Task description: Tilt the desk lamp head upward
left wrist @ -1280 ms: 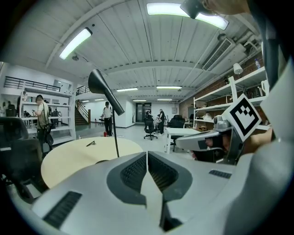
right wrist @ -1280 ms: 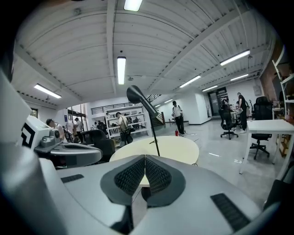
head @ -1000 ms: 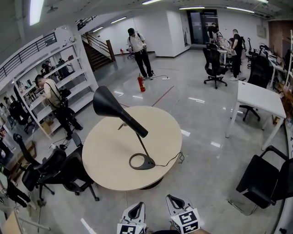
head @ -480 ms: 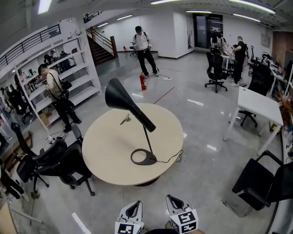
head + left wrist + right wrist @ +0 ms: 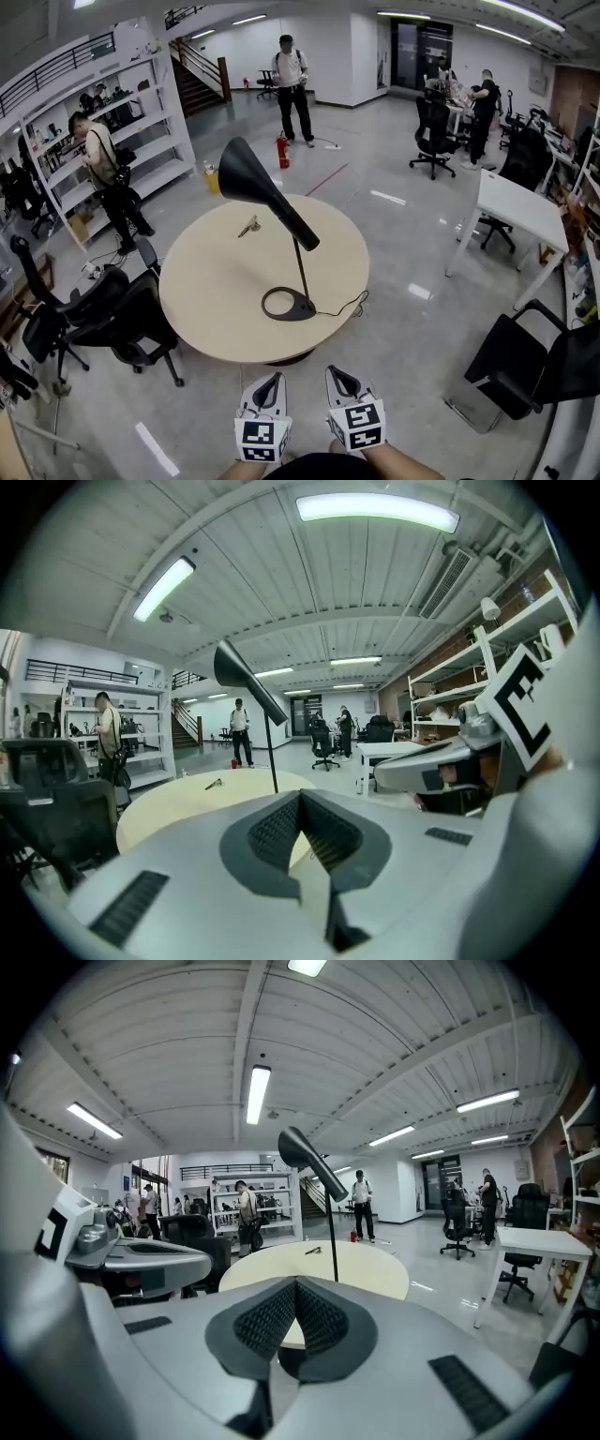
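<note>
We hold both tongs low at the near edge of the round bench (image 5: 211,300), well short of its rim and touching nothing. The left tongs (image 5: 270,379) are pressed together: in the left gripper view the ribbed pads (image 5: 277,829) meet at their tips with nothing caught between them. The right tongs (image 5: 336,373) are together too, their pads meeting at the tips over bare air in the right gripper view. The two sit just beside each other, both pointing toward the bench.

The desk lamp (image 5: 300,258) stands on the bench, on the half nearer us and slightly to its right of centre. Its black ring base (image 5: 289,304) lies flat on the top, and a thin stem rises from it. The long cone-shaped lamp head (image 5: 251,178) leans off the stem toward the far left of the bench, with its wide mouth highest and facing away from us. A dark cord (image 5: 345,306) runs from the base to the right edge of the bench and drops over it.

A small metallic object (image 5: 248,226), too small to tell what it is, lies on the far part of the bench. Two black office chairs (image 5: 122,319) stand at the left of the bench. Beyond the bench a person (image 5: 293,86) stands on the glossy floor, with a red fire extinguisher (image 5: 280,150) near them.
</note>
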Available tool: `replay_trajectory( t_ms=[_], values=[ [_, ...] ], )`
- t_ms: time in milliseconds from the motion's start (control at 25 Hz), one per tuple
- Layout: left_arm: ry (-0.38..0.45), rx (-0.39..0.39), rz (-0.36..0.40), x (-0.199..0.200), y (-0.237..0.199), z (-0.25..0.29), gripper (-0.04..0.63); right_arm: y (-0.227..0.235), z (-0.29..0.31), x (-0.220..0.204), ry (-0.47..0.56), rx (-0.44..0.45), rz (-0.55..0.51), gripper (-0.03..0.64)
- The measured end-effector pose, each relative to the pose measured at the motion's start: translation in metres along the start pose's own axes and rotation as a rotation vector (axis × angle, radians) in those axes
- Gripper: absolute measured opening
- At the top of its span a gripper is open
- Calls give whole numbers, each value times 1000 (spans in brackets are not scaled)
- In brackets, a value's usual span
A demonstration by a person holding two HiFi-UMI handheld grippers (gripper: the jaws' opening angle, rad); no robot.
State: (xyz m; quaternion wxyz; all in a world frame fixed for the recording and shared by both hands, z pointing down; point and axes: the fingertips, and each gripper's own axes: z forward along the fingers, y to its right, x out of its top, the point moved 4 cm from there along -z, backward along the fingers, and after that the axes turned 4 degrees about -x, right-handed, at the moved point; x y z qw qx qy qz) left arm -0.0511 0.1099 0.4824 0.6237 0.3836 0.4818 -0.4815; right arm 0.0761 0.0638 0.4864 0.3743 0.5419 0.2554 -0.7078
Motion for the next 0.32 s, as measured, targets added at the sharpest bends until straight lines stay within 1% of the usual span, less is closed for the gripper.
replay_trajectory(
  t_ms=[120, 320],
  values=[
    [27, 4, 3, 12, -6, -1, 46, -2, 5, 13, 19, -12, -2, 15],
    [31, -2, -14, 10, -11, -9, 46, -12, 5, 21, 32, -10, -1, 15]
  ],
)
